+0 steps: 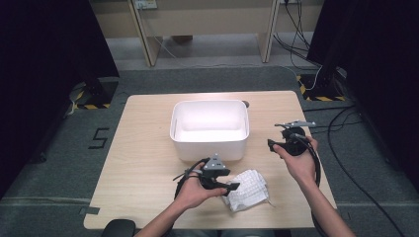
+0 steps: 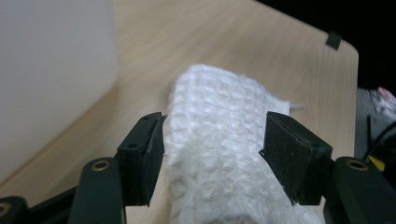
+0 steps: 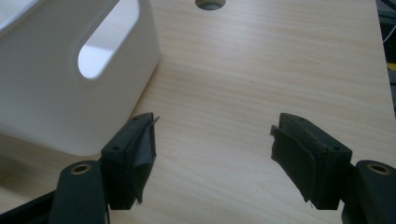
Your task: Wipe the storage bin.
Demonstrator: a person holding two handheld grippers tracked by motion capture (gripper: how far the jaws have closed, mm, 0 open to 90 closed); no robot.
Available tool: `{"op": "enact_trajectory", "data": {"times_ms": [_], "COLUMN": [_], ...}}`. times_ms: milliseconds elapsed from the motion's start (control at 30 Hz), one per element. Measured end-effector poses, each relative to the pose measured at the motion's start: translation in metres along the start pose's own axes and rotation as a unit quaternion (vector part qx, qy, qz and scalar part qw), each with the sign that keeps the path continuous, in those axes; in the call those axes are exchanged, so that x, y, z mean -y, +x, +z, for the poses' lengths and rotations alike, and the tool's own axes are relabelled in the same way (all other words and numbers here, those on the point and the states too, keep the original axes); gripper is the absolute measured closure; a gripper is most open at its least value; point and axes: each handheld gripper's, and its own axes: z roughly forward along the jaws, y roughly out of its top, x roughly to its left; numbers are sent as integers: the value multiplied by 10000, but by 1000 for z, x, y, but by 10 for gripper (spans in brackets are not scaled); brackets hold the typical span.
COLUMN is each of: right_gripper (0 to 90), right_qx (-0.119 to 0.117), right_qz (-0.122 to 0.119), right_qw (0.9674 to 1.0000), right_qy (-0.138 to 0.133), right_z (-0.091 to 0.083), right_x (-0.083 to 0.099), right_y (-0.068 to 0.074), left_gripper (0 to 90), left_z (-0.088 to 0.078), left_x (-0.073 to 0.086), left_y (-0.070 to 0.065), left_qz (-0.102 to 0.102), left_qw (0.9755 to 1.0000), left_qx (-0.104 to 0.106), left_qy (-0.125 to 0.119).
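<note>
left gripper (image 1: 232, 187) low, fingers open astride white cloth (image 2: 224, 140) | right gripper (image 1: 272, 145) level, fingers open, empty

In the left gripper view the white bin (image 2: 51, 79) is just a blurry slab cut off by the left and top edges. The cloth (image 2: 224, 149) runs off the bottom edge there. In the right gripper view, the grey round thing (image 3: 210, 3) gets clipped by the top edge, can't tell what it is.
</note>
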Motion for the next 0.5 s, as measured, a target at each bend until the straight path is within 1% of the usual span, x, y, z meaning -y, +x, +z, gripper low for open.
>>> {"op": "enact_trajectory", "data": {"times_ms": [33, 67, 100, 133, 200, 233, 333, 367, 500], "right_gripper": [297, 296, 297, 296, 296, 296, 295, 295, 295], "right_qx": [-4, -1, -1, 5, 2, 7, -23, -26, -42], "right_qz": [14, 15, 12, 19, -2, 11, -3, -1, 3], "right_qw": [10000, 10000, 10000, 10000, 10000, 10000, 10000, 10000, 10000], "right_qy": [10, 10, 10, 19, 36, 34, 16, 16, 33], "right_z": [0, 0, 1, 1, 1, 1, 0, 0, 0], "right_x": [0, 0, 1, 1, 1, 1, 1, 1, 1], "right_y": [0, 0, 0, -1, -2, -2, -2, -2, -1], "left_gripper": [372, 368, 366, 366, 364, 361, 352, 347, 329], "left_z": [4, 4, 12, 15, 21, 24, 33, 35, 46], "left_x": [0, 0, -1, -3, -7, -10, -12, -12, -8], "left_y": [-1, -1, -4, -6, -7, -8, -7, -7, -6], "left_qz": [27, 27, 92, 129, 141, 228, 335, 401, 445], "left_qw": [10000, 10000, 9999, 9999, 9999, 9997, 9990, 9985, 9976], "left_qx": [-14, -14, -30, -32, -63, -109, -184, -212, -234], "left_qy": [41, 41, 88, 66, 15, 76, 242, 317, 483]}}
